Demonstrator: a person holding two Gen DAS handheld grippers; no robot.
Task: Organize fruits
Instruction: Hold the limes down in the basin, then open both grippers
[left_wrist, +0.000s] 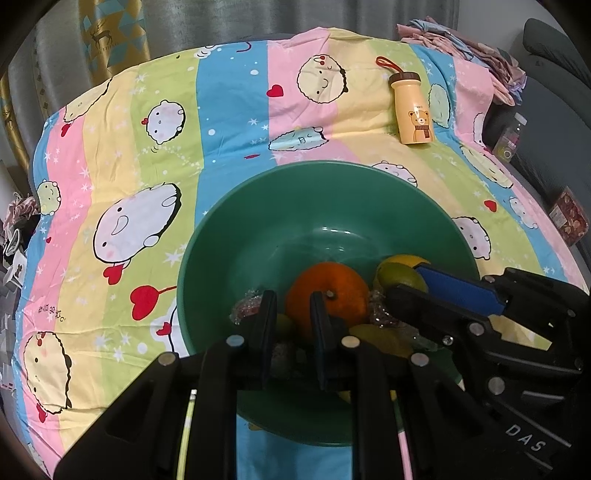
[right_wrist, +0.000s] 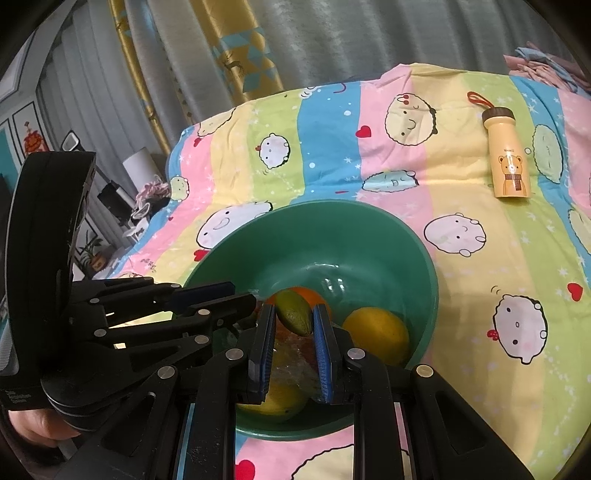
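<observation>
A green bowl (left_wrist: 280, 206) sits on a cartoon-print sheet and holds an orange (left_wrist: 328, 291), yellow fruits (right_wrist: 376, 334) and plastic-wrapped pieces. My left gripper (left_wrist: 293, 306) hangs over the bowl's near side, jaws apart with nothing between them, beside the orange. My right gripper (right_wrist: 294, 314) is shut on a small green fruit (right_wrist: 293, 312) just above the bowl's contents. In the left wrist view the right gripper (left_wrist: 410, 280) reaches in from the right with the green fruit (left_wrist: 400, 275). In the right wrist view the left gripper (right_wrist: 240, 295) enters from the left.
A yellow bear-print bottle (left_wrist: 412, 107) with a brown cap lies on the sheet behind the bowl to the right; it also shows in the right wrist view (right_wrist: 508, 155). Folded cloth (left_wrist: 461, 40) lies at the far right corner. Curtains hang behind.
</observation>
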